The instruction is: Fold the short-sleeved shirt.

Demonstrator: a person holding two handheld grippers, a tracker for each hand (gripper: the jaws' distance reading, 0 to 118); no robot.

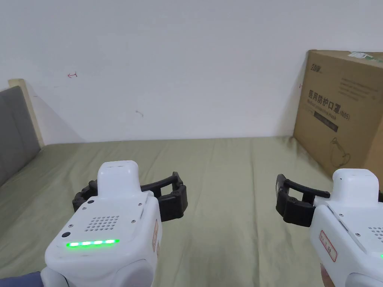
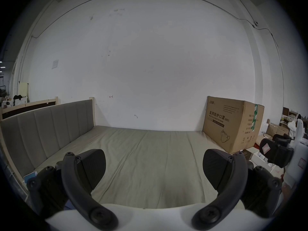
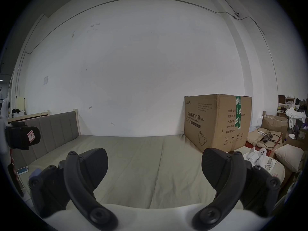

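Evidently folding has not begun: both grippers hover over the bed, left gripper and right gripper each with jaws spread wide and holding nothing. Where the shirt lies I cannot tell. A box stands at the bed's far right corner. Next, probably, find the shirt and spread it flat on the bed.
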